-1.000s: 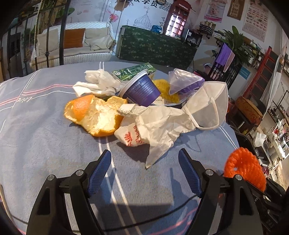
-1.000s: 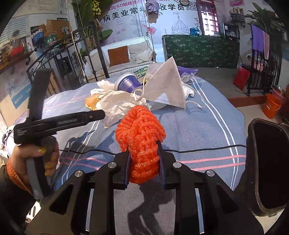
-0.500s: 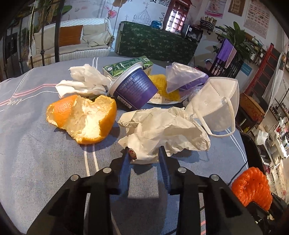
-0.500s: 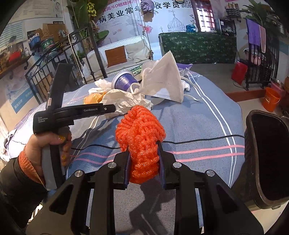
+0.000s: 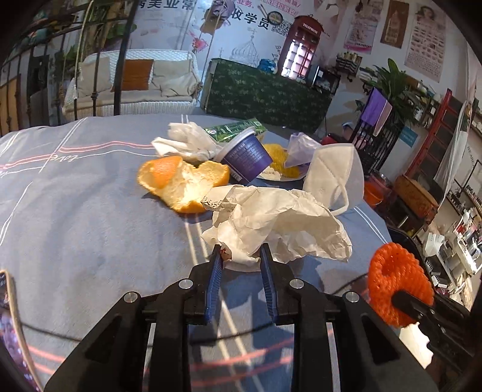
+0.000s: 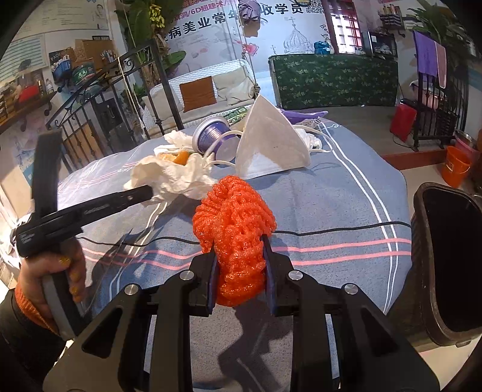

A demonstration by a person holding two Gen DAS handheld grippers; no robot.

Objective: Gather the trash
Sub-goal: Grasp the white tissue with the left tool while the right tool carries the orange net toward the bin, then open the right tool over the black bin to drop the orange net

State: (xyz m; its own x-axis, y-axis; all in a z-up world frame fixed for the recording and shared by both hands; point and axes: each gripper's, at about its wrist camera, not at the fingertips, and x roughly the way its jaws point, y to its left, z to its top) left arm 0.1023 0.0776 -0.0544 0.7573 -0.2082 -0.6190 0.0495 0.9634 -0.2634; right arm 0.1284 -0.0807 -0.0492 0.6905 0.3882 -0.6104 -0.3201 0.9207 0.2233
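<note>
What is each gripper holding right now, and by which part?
The left gripper, jaws closing, pinches the crumpled white paper bag by its near bunched end. The right gripper is clamped on the lower part of the orange foam fruit net.

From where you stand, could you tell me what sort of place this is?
Probably a beauty or cosmetics shop's lounge: advertising posters on the walls, shelves of small bottles, and a cushioned wicker sofa beyond the cloth-covered table.

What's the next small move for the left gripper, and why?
Probably lift the paper and carry it toward the bin. The left gripper is closing, its pads already pinching the paper's near edge, and the right gripper holds the orange net beside the bin.
</note>
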